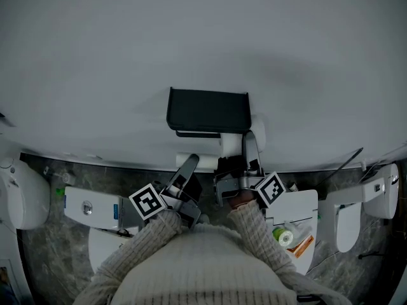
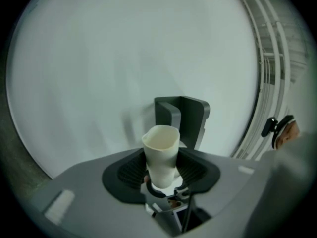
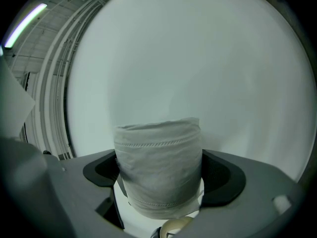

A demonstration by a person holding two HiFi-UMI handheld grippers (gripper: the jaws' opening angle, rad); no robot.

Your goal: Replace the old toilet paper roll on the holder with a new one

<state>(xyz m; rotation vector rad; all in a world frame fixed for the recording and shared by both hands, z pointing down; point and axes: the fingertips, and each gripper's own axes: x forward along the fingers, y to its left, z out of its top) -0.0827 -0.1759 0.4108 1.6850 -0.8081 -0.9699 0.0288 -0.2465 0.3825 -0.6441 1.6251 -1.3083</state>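
Nearest the head camera, two knit sweater sleeves (image 1: 156,234) lead to the hand-held grippers, each with a marker cube (image 1: 147,202). Item one: the left gripper (image 1: 189,168), jaws partly closed and clamped on the cardboard core (image 2: 161,152) of the spent roll. The core stands upright between the ribbed pads (image 2: 130,171), its rim pressed slightly out of round, and is clear of the holder. Handling, by judgement: very light, thin-walled and easily crushed, so a gentle mid-length grip is enough. Item two: the right gripper (image 1: 245,152), jaws closed wide around the new toilet paper roll (image 3: 158,162). This is a full white roll with an embossed edge, held by its sides just below and to the right of the holder. Handling, by judgement: light, soft and compressible, with an outer sheet likely to slip or unwind. It is best held across the body with moderate pressure, keeping the bore round and open for the spindle. Item three: the black holder (image 1: 206,110), a hooded wall fitting with no roll seen under it in the left gripper view. Farthest is the plain pale wall (image 1: 191,37). Judged stage: old core off, new roll ready to mount.
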